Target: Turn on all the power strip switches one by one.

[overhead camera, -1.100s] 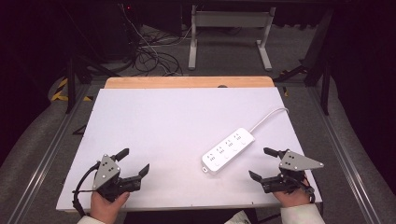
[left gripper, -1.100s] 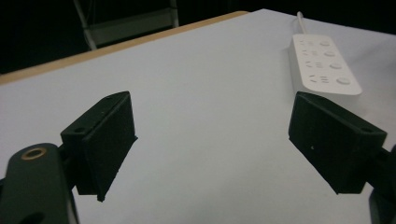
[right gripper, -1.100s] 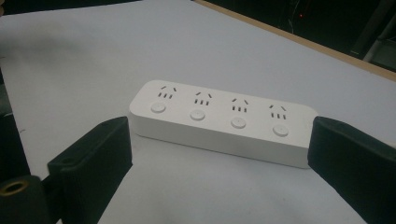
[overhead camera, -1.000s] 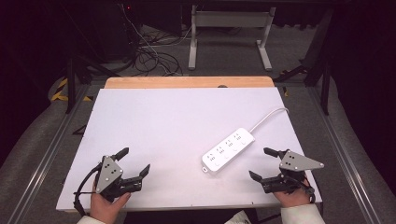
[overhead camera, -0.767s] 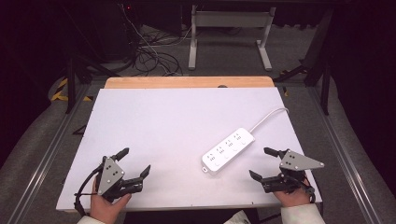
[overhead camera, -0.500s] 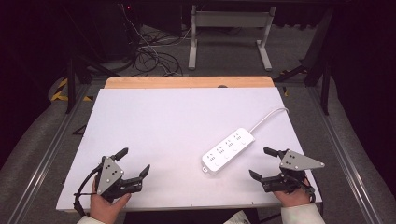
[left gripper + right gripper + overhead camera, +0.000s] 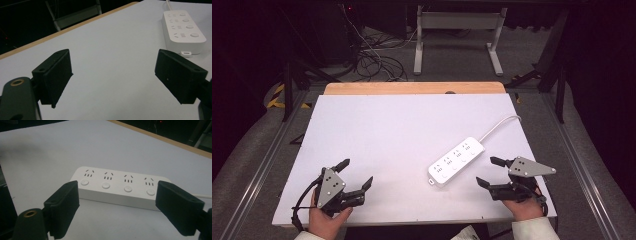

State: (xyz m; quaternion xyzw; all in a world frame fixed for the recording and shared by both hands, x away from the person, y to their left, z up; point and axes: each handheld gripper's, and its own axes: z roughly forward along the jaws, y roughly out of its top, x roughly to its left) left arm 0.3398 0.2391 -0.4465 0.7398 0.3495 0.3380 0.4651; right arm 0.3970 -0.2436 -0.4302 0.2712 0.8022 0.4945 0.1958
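Note:
A white four-socket power strip (image 7: 457,161) lies flat at the right of the white tabletop (image 7: 402,130), and its white cable (image 7: 504,122) runs off toward the far right edge. My right gripper (image 7: 488,171) rests near the front right corner, just right of the strip. It is open with nothing between its jaws, which have just been closing a little. In the right gripper view the strip (image 7: 120,186) lies across, just beyond the right gripper (image 7: 117,205). My left gripper (image 7: 357,173) sits open at the front left, holding nothing. The left gripper view has the strip (image 7: 183,32) far off, beyond the left gripper (image 7: 120,75).
A wooden strip (image 7: 412,88) borders the table's far edge. Behind it on the floor lie tangled cables (image 7: 377,55) and a grey metal stand (image 7: 457,30). Metal rails (image 7: 262,165) run along both sides of the table.
The right gripper's jaws look slightly narrower than before. Both hands and the power strip stay where they were.

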